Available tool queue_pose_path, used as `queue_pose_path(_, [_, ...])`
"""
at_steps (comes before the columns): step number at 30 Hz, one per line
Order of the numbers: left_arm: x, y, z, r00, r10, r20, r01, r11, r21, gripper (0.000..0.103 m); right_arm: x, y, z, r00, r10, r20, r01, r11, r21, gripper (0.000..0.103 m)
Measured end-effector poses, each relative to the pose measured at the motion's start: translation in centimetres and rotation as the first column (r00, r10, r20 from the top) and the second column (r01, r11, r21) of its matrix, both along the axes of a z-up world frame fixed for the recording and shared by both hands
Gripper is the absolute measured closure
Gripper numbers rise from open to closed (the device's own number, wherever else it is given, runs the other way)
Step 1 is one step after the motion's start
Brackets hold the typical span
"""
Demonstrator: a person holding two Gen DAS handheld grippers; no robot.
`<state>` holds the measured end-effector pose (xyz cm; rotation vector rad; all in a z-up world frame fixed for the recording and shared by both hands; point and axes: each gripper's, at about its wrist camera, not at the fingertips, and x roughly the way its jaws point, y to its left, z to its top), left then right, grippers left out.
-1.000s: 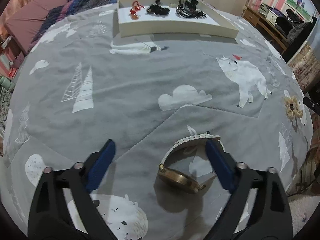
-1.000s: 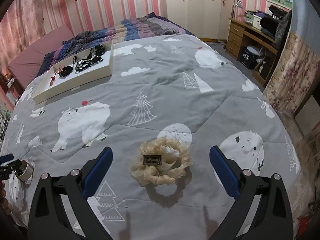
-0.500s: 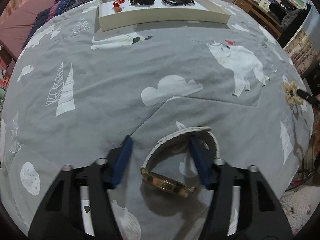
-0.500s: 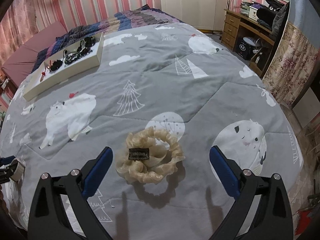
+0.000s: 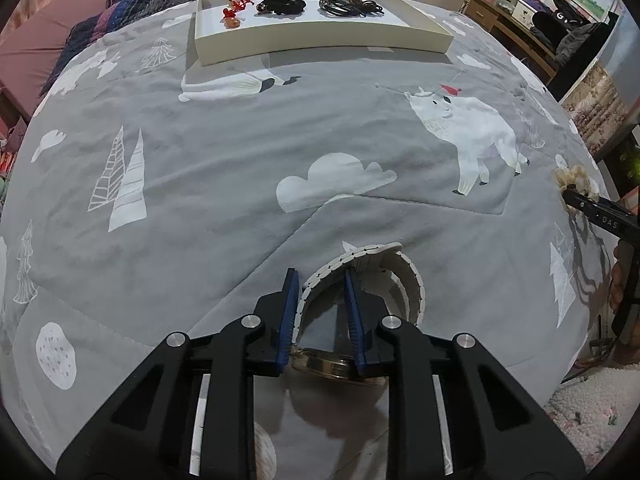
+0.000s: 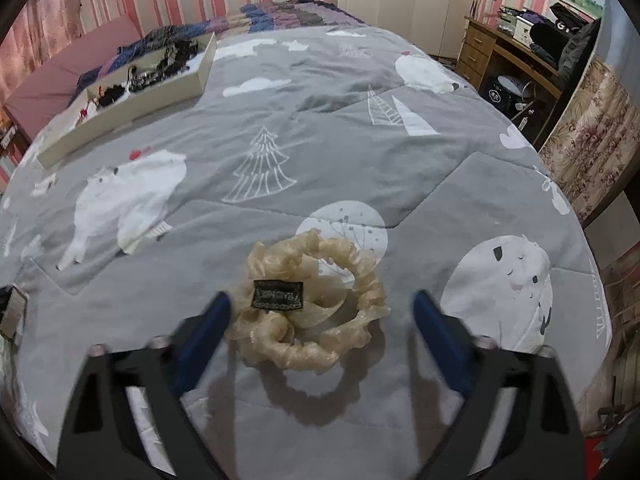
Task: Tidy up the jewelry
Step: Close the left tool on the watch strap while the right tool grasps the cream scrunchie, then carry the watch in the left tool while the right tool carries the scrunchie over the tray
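Observation:
A gold watch with a white link band (image 5: 408,276) lies on the grey bedspread. My left gripper (image 5: 320,276) is shut on the near side of the band, just above the gold case (image 5: 332,368). A cream scrunchie with a black label (image 6: 312,304) lies between the open fingers of my right gripper (image 6: 320,312); it also shows at the right edge of the left wrist view (image 5: 574,178). A cream tray (image 5: 320,40) at the far end of the bed holds red, black and dark jewelry; it shows in the right wrist view at far left (image 6: 132,108).
The bedspread (image 5: 224,160) carries bear, cloud and tree prints. A striped blanket (image 6: 280,16) and pink mattress lie behind the tray. A wooden desk (image 6: 512,52) with bags stands to the right, off the bed's edge.
My left gripper has closed from wide open onto the watch band. My right gripper has moved forward so the scrunchie sits between its open fingers.

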<state>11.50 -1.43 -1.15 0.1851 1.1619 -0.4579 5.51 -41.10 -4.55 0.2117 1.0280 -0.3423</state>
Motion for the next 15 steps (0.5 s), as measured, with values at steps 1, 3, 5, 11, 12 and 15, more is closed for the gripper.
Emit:
queue_pose_path(1, [0.0, -0.1, 0.0, 1.000, -0.001, 0.001, 0.001, 1.000, 0.002, 0.083, 0.0, -0.1, -0.1, 1.000, 0.006, 0.008, -0.006, 1.000, 0.027, 0.033])
queue_pose_path(3, [0.0, -0.1, 0.1, 1.000, -0.002, 0.001, 0.002, 1.000, 0.002, 0.083, 0.1, 0.0, 0.0, 1.000, 0.016, 0.022, -0.016, 0.999, 0.030, 0.046])
queue_pose_path(5, [0.2, 0.0, 0.1, 1.000, 0.000, -0.003, 0.000, 1.000, -0.001, 0.084, 0.1, 0.2, 0.2, 0.999, 0.028, 0.030, -0.029, 0.999, 0.041, 0.063])
queue_pose_path(11, [0.3, 0.2, 0.2, 1.000, 0.001, -0.003, -0.001, 1.000, -0.019, 0.087, 0.6, 0.7, 0.7, 0.998, 0.050, 0.048, -0.053, 0.997, 0.056, 0.079])
queue_pose_path(12, [0.3, 0.3, 0.2, 1.000, 0.003, -0.001, -0.003, 1.000, -0.023, 0.088, 0.7, 0.8, 0.9, 0.997, 0.056, 0.054, -0.059, 0.997, 0.059, 0.080])
queue_pose_path(15, [0.5, 0.5, 0.5, 1.000, 0.004, 0.008, -0.004, 0.999, -0.032, 0.090, 1.2, 1.2, 1.6, 0.995, 0.074, 0.071, -0.079, 0.995, 0.060, 0.080])
